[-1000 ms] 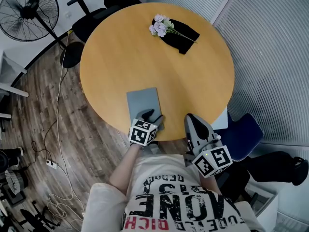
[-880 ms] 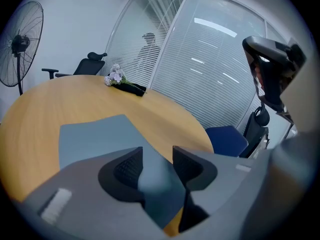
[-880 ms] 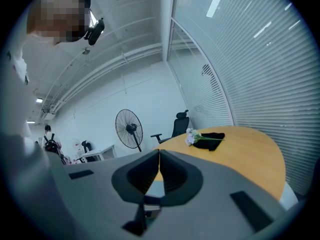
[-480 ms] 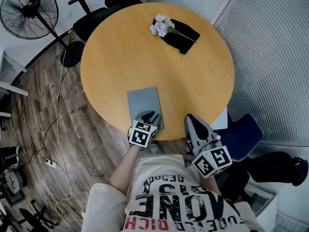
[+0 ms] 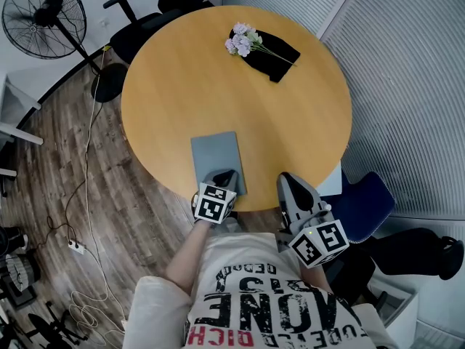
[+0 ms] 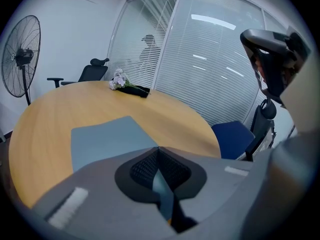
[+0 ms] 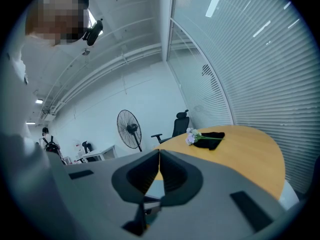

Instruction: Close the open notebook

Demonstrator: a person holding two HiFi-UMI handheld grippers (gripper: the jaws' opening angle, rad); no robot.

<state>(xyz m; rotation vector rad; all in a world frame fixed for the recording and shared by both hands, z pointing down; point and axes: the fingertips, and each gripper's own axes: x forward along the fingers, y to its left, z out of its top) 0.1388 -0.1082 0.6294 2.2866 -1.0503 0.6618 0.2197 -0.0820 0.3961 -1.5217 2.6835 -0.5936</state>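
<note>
A grey-blue notebook (image 5: pixel 215 158) lies flat and closed near the front edge of the round wooden table (image 5: pixel 182 86); in the left gripper view the notebook (image 6: pixel 107 141) lies just ahead of the jaws. My left gripper (image 5: pixel 225 174) rests over the notebook's near right corner. Its jaws have just been closing and now meet at the left gripper's tips (image 6: pixel 158 150); nothing is held between them, and only a sliver of notebook shows through the gap behind the pads. My right gripper (image 5: pixel 285 177) hovers at the table's front edge, right of the notebook, and the right gripper (image 7: pixel 159 153) is shut and empty.
Pale flowers (image 5: pixel 242 38) lie on a black cloth (image 5: pixel 276 53) at the table's far side. A black office chair (image 5: pixel 138 20) and a standing fan (image 5: pixel 43 17) are beyond the table on the left. A blue chair (image 5: pixel 360 202) sits at the right, by the blinds.
The left gripper's jaws have gone from wide open to shut over the notebook's near corner. The notebook and the right gripper have not moved.
</note>
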